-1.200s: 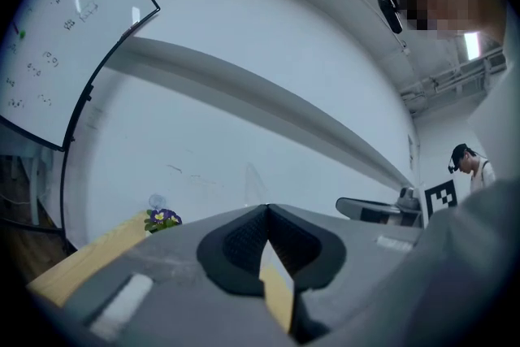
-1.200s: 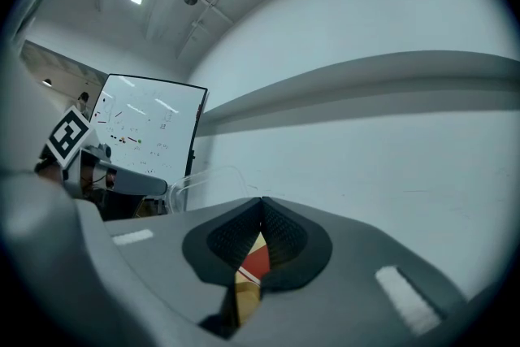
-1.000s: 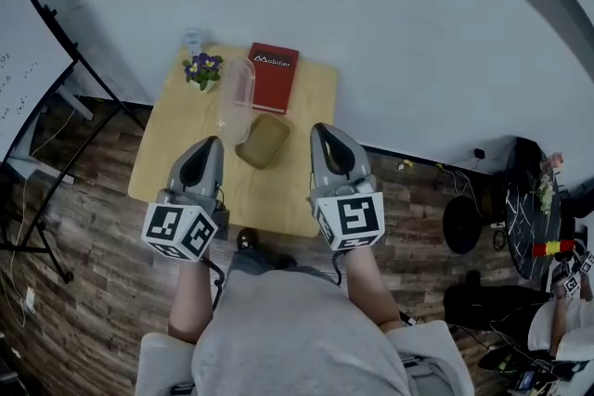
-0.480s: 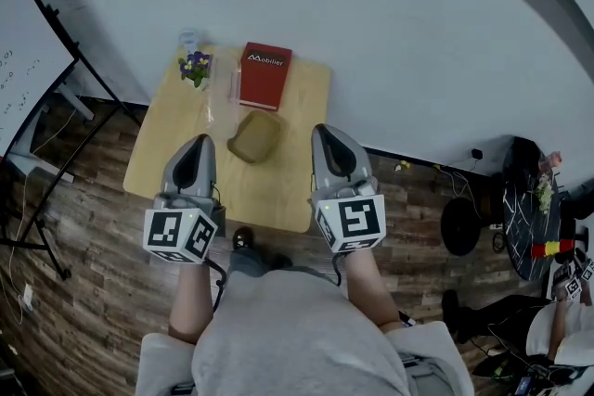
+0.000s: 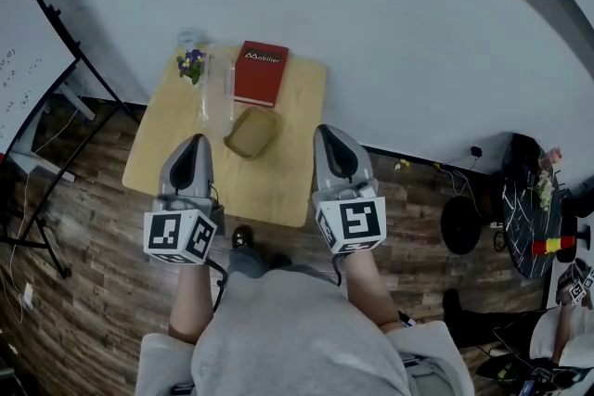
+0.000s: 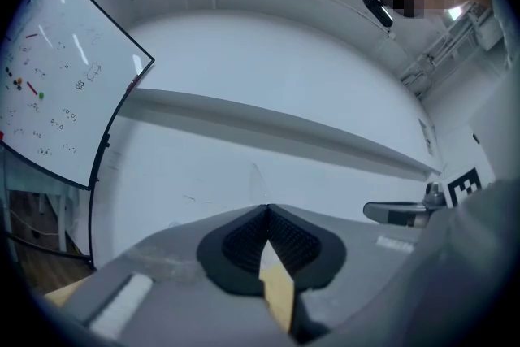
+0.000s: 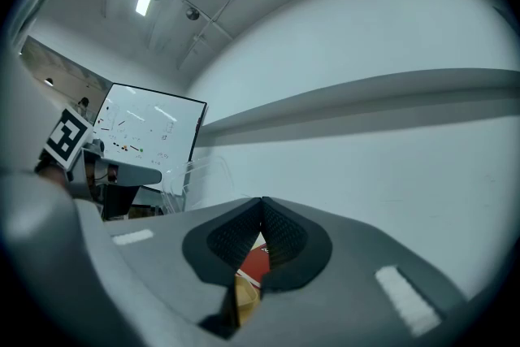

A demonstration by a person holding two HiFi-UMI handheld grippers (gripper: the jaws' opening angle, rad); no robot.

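Note:
In the head view both grippers hang over the near edge of a small wooden table. My left gripper and my right gripper are both shut, with nothing between the jaws. On the table lie a red book, a tan rounded object, a clear plastic container and a small pot of purple flowers. Both gripper views point up at the white wall. In the left gripper view my left gripper has its jaw tips meeting. Below the tips of my right gripper a strip of the red book shows.
A whiteboard on a black stand is to the left and also shows in the right gripper view. Brown wood flooring surrounds the table. Black equipment and cables lie on the floor at the right. Another person stands far right.
Both gripper views have tilted upward: the flowers and table edge have left the left gripper view. In the head view both grippers sit slightly nearer the table's front edge.

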